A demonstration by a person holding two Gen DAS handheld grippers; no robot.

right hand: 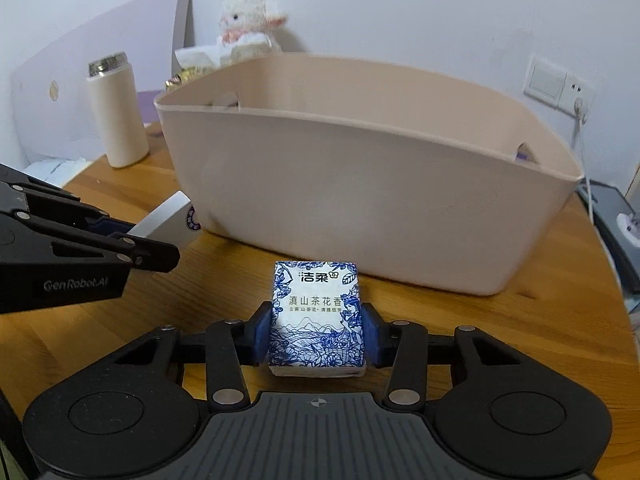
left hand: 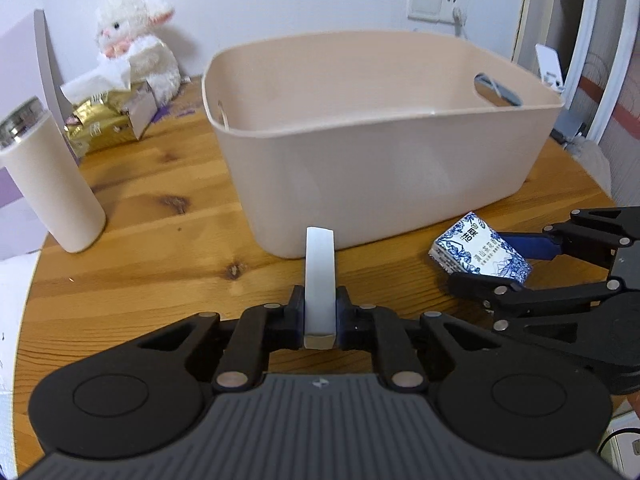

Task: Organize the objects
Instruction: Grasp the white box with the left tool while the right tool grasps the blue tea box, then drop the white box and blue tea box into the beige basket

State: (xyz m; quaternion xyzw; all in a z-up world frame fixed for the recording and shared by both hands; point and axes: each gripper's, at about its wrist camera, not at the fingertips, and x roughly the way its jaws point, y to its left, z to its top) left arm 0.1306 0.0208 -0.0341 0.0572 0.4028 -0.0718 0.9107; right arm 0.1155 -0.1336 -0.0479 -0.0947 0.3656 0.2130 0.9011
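A round table of knotted, varnished pine planks is seen in both wrist views. A beige plastic bin, matte, with rounded corners, a rolled rim and oval handle cut-outs at each end, is stood at the centre of the table; what can be seen of its interior shows nothing inside.

The left gripper is found with its jaws clamped on a white slab, a smooth, flat rectangular block held on edge between blue pads, its far end pointing at 12 o'clock towards the near wall of the bin. In the right wrist view the slab is seen at 9 o'clock, with a round purple mark on its broad face, close to the bin wall; contact cannot be determined.

The right gripper is found with its jaws closed on a tissue pack, a soft, film-wrapped rectangular packet printed in blue floral line-work on white. The pack is held just short of the bin's near wall, above the table.

At 10 o'clock in the left wrist view a cream cylindrical flask with a brushed metal cap is stood upright. Behind it a crinkled gold foil package with white tissue protruding is noted, and a fluffy white plush toy is set against the wall.
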